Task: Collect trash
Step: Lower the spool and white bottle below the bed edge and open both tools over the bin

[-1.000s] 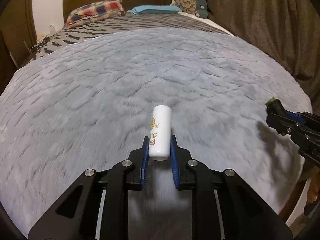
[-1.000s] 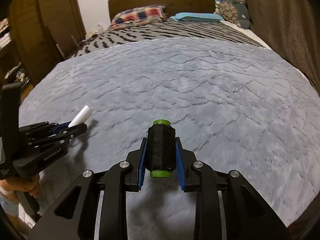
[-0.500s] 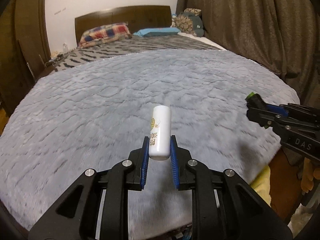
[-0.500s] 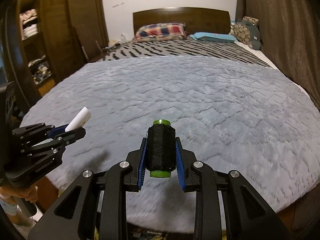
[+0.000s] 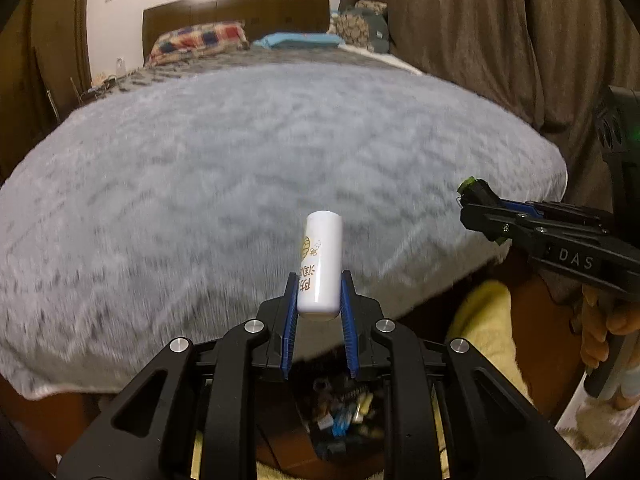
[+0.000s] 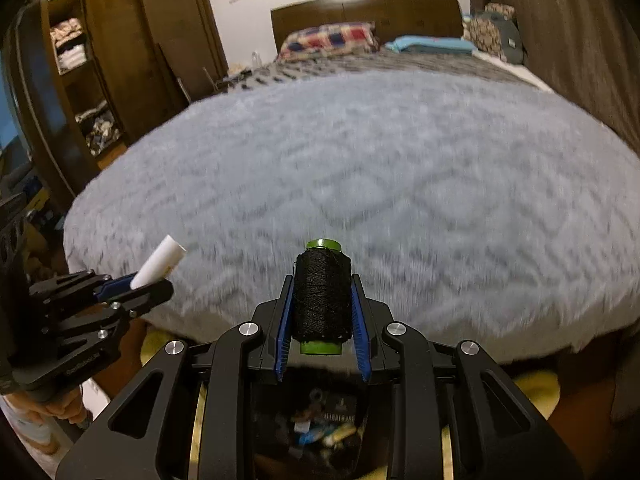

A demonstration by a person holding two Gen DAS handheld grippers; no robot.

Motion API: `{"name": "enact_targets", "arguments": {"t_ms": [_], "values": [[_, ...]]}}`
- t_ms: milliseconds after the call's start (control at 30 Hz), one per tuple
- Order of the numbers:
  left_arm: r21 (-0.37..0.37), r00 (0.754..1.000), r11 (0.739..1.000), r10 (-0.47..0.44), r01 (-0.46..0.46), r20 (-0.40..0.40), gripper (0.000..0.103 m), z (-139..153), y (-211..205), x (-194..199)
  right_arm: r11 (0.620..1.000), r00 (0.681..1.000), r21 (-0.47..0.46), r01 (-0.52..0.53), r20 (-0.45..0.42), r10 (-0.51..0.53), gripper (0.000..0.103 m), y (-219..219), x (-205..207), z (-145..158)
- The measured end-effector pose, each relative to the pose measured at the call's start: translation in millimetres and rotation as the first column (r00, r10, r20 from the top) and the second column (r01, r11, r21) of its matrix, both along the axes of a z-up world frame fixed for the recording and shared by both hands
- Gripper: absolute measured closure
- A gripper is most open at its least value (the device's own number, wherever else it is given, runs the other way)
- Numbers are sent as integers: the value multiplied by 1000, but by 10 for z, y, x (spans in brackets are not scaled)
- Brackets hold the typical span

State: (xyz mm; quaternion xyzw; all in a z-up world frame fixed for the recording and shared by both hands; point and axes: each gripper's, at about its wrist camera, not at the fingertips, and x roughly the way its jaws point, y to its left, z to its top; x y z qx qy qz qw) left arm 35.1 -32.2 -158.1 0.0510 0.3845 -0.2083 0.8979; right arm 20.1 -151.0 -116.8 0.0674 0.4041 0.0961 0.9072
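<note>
My left gripper [image 5: 319, 296] is shut on a white tube [image 5: 321, 262] with printed characters, held upright past the foot edge of the bed. My right gripper [image 6: 322, 304] is shut on a spool of black thread [image 6: 322, 294] with green ends. Below both grippers is a dark bin of trash [image 5: 344, 416], also in the right wrist view [image 6: 320, 428], with several small items inside. The left gripper with the tube shows in the right wrist view [image 6: 156, 270]; the right gripper shows in the left wrist view [image 5: 480, 208].
A bed with a grey fluffy blanket [image 5: 260, 168] fills the view ahead, with pillows [image 5: 196, 42] at the headboard. Brown curtains [image 5: 500, 40] hang on the right. A wooden wardrobe [image 6: 100, 60] stands on the left. Yellow cloth [image 5: 484, 320] lies by the bin.
Both grippers have pulled back from over the bed to beyond its foot edge, still holding their items. The bin has come into view below them.
</note>
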Motion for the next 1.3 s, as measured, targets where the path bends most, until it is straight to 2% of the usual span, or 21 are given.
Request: {"name": "enact_targets", "arguments": {"t_ms": [200,400,533,733,933,1100,1200,1267,1300], "values": [[12,996,1000,3,-2,-91,84,-427,33,-107,999,995,-32,-3,-104,-1,76,15,-147,-421],[39,982,999,-14,22,-190,84,-872,-60,-115,998,981,-63,-23,-193,10,76,138,-158,-792],[62,959,997,-18,37,-283,84,-1252,-123,-106,997,965,-55,-53,-260,37,76,246,-117,-1052],[62,917,997,-22,50,-398,84,-1648,-171,-68,997,933,-16,-71,-355,60,76,313,-92,-1420],[63,890,996,-22,56,-455,83,-1811,-177,-2,997,917,-3,-74,-393,67,74,314,-34,-1531],[83,895,995,-10,53,-446,73,-1796,-173,-20,999,915,7,-54,-400,52,74,135,8,-1567],[86,899,995,-2,44,-439,71,-1759,-139,-26,999,920,3,-33,-391,31,66,79,6,-1485],[89,904,996,8,33,-428,68,-1705,-100,-19,1000,926,-2,-18,-378,16,53,21,2,-1441],[87,907,996,13,26,-422,66,-1667,-75,-20,1000,930,-6,-10,-369,7,52,-13,0,-1402]]}}
